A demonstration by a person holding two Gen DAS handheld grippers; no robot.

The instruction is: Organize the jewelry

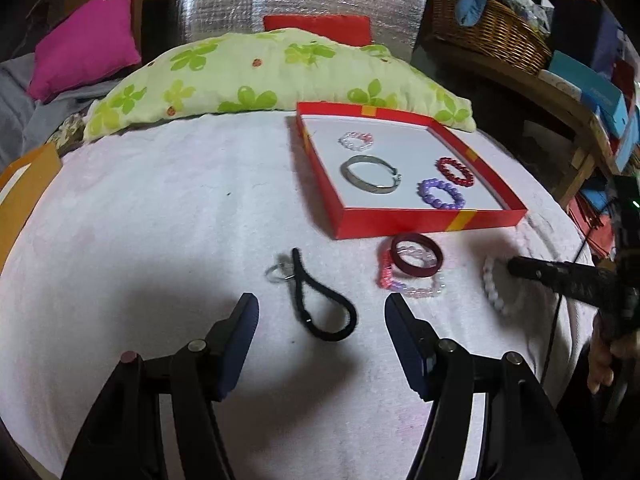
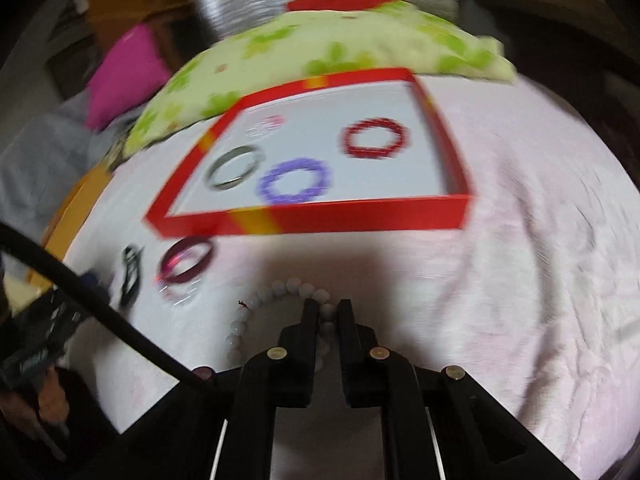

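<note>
Right wrist: white bead bracelet [image 2: 276, 312] between tongs [image 2: 327, 307]

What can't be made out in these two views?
- White bead bracelet: right wrist view, the right tool covers its near side; left wrist view, it is smeared by motion.
- Pale bead bracelet in the red box: right wrist view, motion blur hides its beads.
- Pink bead bracelet: left wrist view, the dark red bangle overlaps its far side.
- Clear ring beside the black hair tie: too faint for detail.

No text is readable (the blue boxes [image 1: 604, 92] show only blur).
</note>
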